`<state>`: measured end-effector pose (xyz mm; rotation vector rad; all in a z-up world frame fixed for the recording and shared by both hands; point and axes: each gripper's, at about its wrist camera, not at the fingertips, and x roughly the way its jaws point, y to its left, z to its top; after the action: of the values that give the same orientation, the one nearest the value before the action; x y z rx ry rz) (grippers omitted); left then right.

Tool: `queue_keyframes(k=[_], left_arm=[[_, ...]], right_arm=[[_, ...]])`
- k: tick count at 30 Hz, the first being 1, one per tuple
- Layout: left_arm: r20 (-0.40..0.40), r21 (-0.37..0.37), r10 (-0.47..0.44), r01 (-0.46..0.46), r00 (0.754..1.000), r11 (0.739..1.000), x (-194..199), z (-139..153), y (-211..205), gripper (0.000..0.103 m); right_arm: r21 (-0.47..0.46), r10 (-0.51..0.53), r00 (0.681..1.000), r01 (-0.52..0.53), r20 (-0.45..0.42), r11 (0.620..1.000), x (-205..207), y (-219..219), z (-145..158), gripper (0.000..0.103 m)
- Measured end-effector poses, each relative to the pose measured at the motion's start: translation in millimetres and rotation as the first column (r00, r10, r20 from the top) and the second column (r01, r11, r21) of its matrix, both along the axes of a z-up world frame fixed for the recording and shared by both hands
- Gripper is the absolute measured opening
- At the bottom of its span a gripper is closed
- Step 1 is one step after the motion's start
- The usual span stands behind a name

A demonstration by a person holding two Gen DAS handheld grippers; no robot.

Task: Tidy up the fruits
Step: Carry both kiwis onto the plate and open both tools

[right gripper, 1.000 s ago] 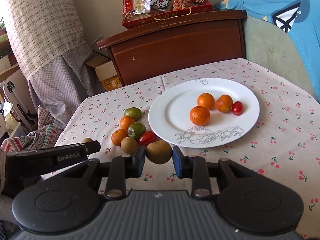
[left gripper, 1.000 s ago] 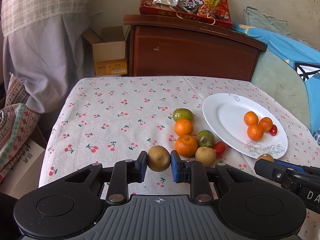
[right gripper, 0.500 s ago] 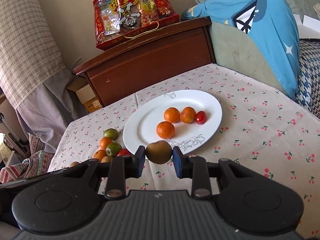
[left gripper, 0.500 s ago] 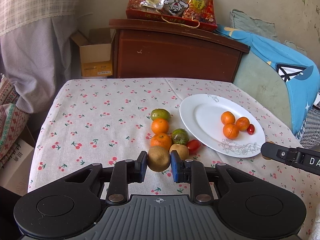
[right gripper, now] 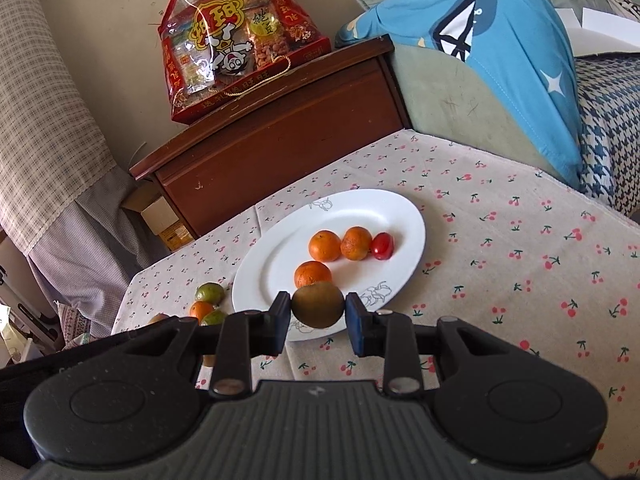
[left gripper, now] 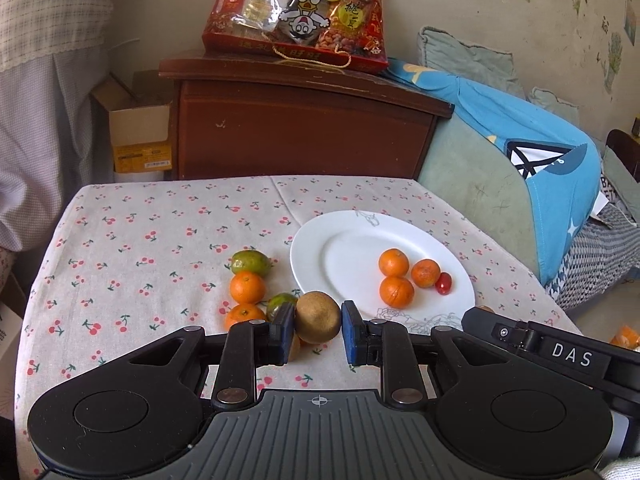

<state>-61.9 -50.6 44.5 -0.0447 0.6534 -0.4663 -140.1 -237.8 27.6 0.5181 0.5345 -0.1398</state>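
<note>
My left gripper (left gripper: 318,330) is shut on a brown kiwi (left gripper: 318,316), held above the tablecloth just left of the white plate (left gripper: 344,256). My right gripper (right gripper: 318,316) is shut on another kiwi (right gripper: 317,306), held over the plate's near rim (right gripper: 276,256). The plate holds three oranges (left gripper: 394,263) and a cherry tomato (left gripper: 443,283). Loose fruit lies left of the plate: a green citrus (left gripper: 250,263), oranges (left gripper: 247,287) and another green fruit (left gripper: 280,304), partly hidden by my left fingers.
A cherry-print cloth (left gripper: 160,240) covers the table. A dark wooden cabinet (left gripper: 296,132) with a red snack bag (left gripper: 296,12) stands behind it. A cardboard box (left gripper: 138,132) is at back left, a sofa with a blue cloth (left gripper: 540,152) at right.
Both grippers have risen and moved right towards the plate, each still holding its kiwi. The right kiwi is now over the plate's near rim.
</note>
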Motion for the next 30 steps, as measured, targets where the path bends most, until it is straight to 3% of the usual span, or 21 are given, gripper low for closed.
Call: queue_keyframes(k=[10,21,24,26,30], left_arm=[[-0.039,-0.016,-0.018,0.018,0.999,1.000,32,-4,-24,0.022],[-0.056,0.051,-0.047,0.050,0.997,0.997,53,-11,-58,0.023],[-0.050,0.040,-0.042,0.044,0.998,0.998,57,-4,-59,0.025],[-0.050,0.046,-0.023,0.026,0.998,0.999,59,0,-59,0.042],[-0.042,0.042,-0.002,0.004,0.999,0.999,61,6,-50,0.046]], right_arm=[[0.035,-0.035,0.999,0.036,-0.008,0.999,18,-12,-10,0.030],[0.070,-0.079,0.996,0.081,-0.035,0.994,33,-25,-24,0.033],[0.096,-0.099,0.995,0.100,-0.019,0.990,32,-28,-23,0.033],[0.113,-0.102,0.995,0.103,-0.010,0.988,30,-30,-22,0.034],[0.118,-0.109,0.994,0.108,-0.003,0.987,29,-30,-20,0.039]])
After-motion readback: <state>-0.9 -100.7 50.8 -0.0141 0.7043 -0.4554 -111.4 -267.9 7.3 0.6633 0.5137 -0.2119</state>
